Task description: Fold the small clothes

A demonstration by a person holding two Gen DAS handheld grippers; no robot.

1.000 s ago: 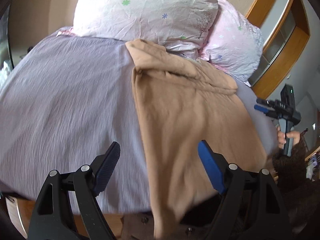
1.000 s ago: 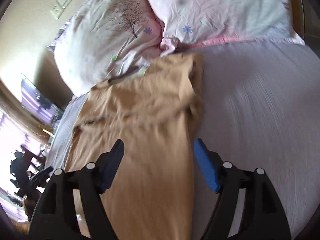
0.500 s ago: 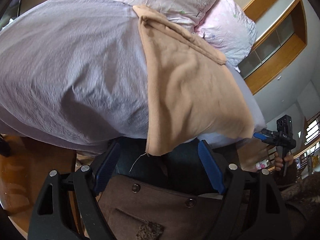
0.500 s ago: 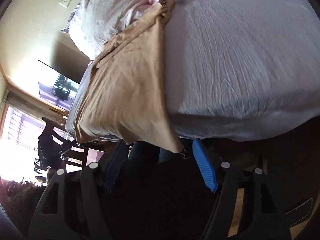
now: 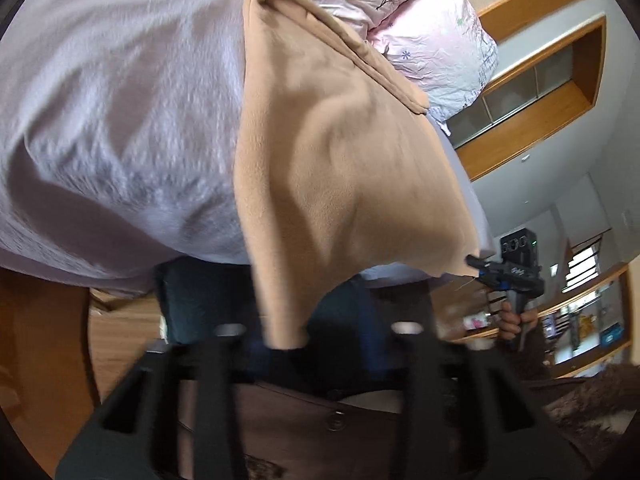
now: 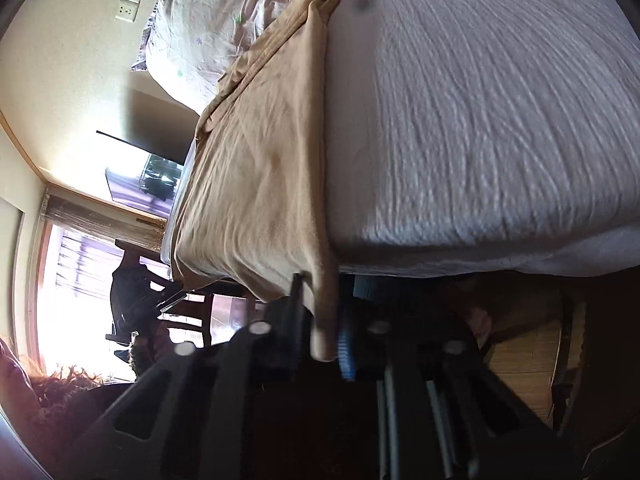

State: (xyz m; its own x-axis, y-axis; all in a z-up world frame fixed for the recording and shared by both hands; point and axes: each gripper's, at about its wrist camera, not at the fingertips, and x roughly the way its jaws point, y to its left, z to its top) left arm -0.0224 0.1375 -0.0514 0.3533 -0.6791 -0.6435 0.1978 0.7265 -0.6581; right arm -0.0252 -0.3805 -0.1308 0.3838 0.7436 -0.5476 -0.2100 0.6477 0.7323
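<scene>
Two corners of the tan garment's near hem pinched, one per gripper, with most of the cloth spread on the lavender bedsheet and its far end up against the floral pillows.

Left wrist view: left gripper (image 5: pixel 286 344) closed on the near-left corner of the tan garment (image 5: pixel 340 152), below the edge of the bedsheet (image 5: pixel 120 120), the cloth hanging taut from that edge down into the jaws. Blurred, so the depth of the bite cannot be told. Right gripper (image 5: pixel 478 265) at the other corner, right of the garment and held in a hand (image 5: pixel 518 320). Floral pillows (image 5: pixel 432 32) beyond the garment's far end. Best to lift both corners together, level, keeping the hem stretched between them, then carry it toward the pillows so hem meets far end squarely. Left wrist low, in front of the mattress edge, aimed up along the cloth.

Right wrist view: right gripper (image 6: pixel 320 340) clamped on the near-right corner, a narrow tail of tan garment (image 6: pixel 260 168) running down between the pads off the edge of the bedsheet (image 6: pixel 480 100). Gripper low, below the bed's edge, pointing along the garment's right border. Likely risk: uneven pull skewing the fold.
</scene>
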